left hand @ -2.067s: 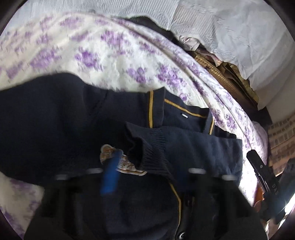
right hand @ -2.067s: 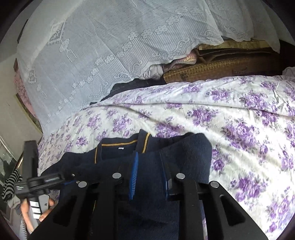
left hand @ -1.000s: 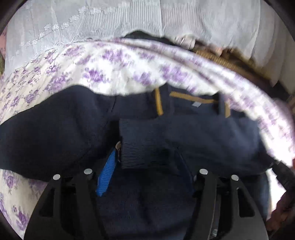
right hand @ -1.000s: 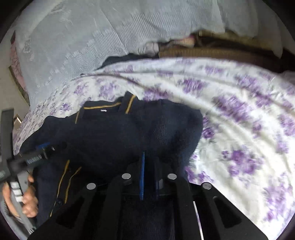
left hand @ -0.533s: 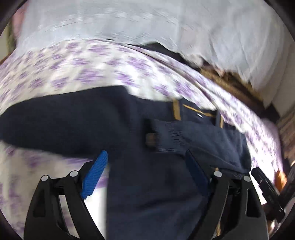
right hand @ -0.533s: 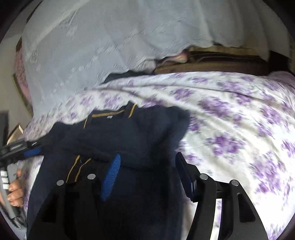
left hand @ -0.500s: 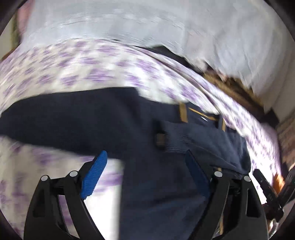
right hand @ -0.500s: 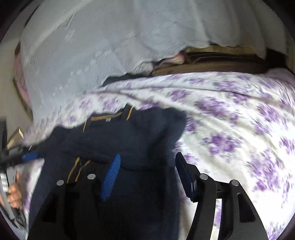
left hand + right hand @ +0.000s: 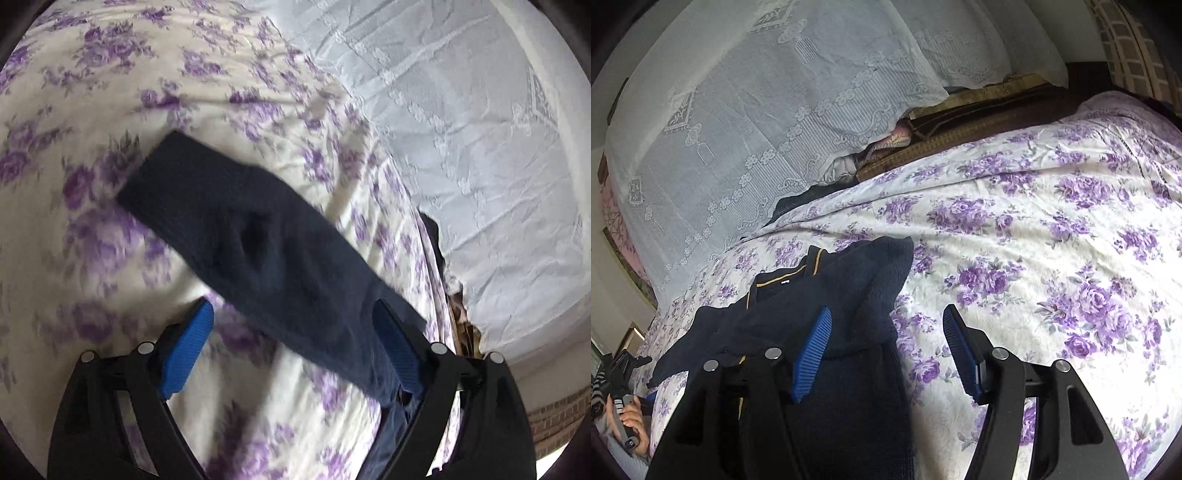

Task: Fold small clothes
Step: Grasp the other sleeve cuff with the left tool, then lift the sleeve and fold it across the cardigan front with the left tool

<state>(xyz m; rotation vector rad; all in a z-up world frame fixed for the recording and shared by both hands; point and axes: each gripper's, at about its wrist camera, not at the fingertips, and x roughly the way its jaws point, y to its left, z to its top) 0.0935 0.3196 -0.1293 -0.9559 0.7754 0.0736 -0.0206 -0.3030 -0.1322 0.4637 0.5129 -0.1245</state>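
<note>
Both wrist cameras look close down at purple-flowered white bedsheet [image 9: 92, 110], sharing navy knit sweater [image 9: 849, 295], lace cloth at twelve o'clock

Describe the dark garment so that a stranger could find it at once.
Start from the bed with the purple-flowered sheet. On its left part, below the white lace cloth, lies the navy knitted cardigan. It is the only dark garment there, with a yellow-trimmed collar.

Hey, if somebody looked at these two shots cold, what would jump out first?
A navy cardigan with yellow-trimmed collar lies on the purple-flowered bedspread, low and left in the right wrist view. In the left wrist view its sleeve stretches diagonally across the sheet. White lace cloth hangs behind the bed.
</note>
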